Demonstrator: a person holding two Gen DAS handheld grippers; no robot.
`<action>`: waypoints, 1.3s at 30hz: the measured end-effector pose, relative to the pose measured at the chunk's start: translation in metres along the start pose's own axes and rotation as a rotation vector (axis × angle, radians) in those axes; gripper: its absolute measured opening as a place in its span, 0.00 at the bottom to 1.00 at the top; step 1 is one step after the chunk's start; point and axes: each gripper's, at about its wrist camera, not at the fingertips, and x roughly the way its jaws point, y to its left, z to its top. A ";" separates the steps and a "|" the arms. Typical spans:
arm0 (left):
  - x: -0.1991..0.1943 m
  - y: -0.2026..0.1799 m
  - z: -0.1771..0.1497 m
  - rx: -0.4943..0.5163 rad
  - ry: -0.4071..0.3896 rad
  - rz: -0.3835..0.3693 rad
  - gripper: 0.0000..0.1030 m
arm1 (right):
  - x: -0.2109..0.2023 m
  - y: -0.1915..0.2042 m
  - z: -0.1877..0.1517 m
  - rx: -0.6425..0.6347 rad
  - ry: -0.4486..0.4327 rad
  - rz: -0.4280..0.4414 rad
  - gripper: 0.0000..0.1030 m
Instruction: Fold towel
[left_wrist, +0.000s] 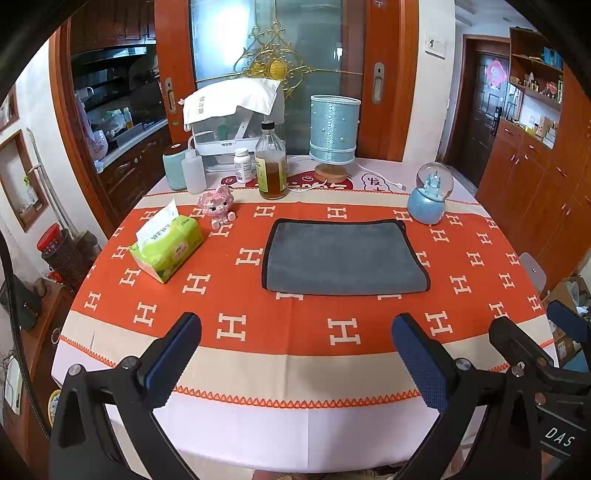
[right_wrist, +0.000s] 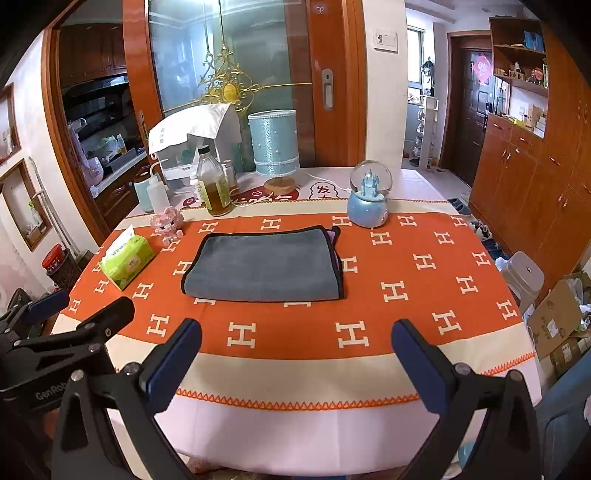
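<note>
A grey towel with black edging lies folded flat on the orange patterned tablecloth, mid-table; it also shows in the right wrist view, with a purple layer peeking out at its right edge. My left gripper is open and empty, held above the table's near edge, well short of the towel. My right gripper is open and empty too, at the near edge beside the left one. Each gripper shows in the other's view: the right gripper at the right, the left gripper at the left.
A green tissue pack and a pink toy sit left of the towel. A blue snow globe stands at the back right. An oil bottle, small bottles, a blue lamp and a covered rack line the back edge.
</note>
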 end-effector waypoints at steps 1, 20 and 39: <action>0.000 0.000 0.000 0.001 0.001 0.002 0.99 | 0.000 0.000 0.000 -0.001 0.000 0.001 1.00; 0.001 0.005 -0.003 -0.008 0.014 0.008 0.99 | -0.007 0.000 0.007 -0.010 -0.028 0.002 1.00; 0.002 0.006 -0.002 -0.006 0.021 0.007 0.99 | -0.008 0.001 0.008 -0.008 -0.029 0.006 1.00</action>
